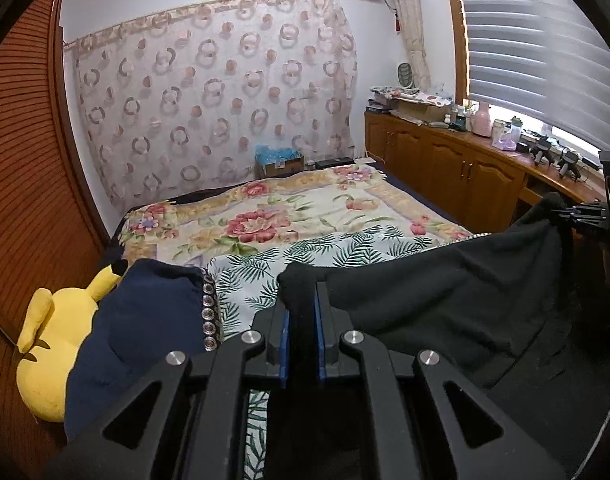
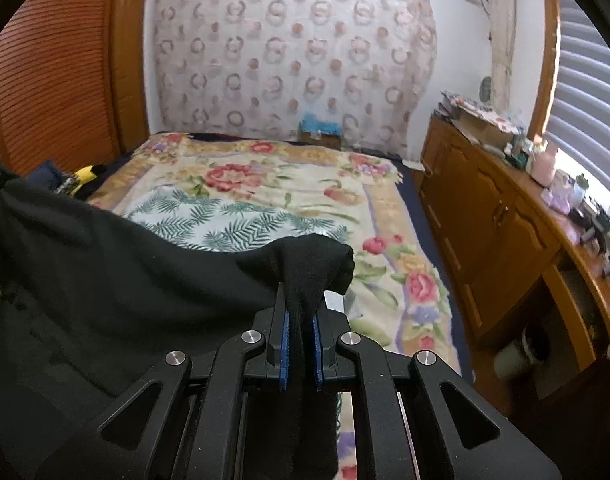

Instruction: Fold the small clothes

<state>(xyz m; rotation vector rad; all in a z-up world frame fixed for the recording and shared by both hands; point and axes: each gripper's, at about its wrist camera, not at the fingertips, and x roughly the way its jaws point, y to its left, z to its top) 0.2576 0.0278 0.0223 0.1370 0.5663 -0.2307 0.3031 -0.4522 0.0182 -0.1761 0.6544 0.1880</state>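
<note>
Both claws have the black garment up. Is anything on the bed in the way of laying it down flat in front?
Nothing visible blocks it. The black garment hangs between the left claw and right claw, over the palm-print cloth. The navy garment and yellow plush toy lie off to the left.

You have nothing to read here: no word, brand, number or sign is legible in either wrist view. The cardboard box (image 1: 280,166) at the far edge of the bed (image 1: 345,200) carries a small pale label, but its print is too small to make out. The bottles and boxes on the cabinet (image 1: 445,148) top under the window show no lettering you could read either.
</note>
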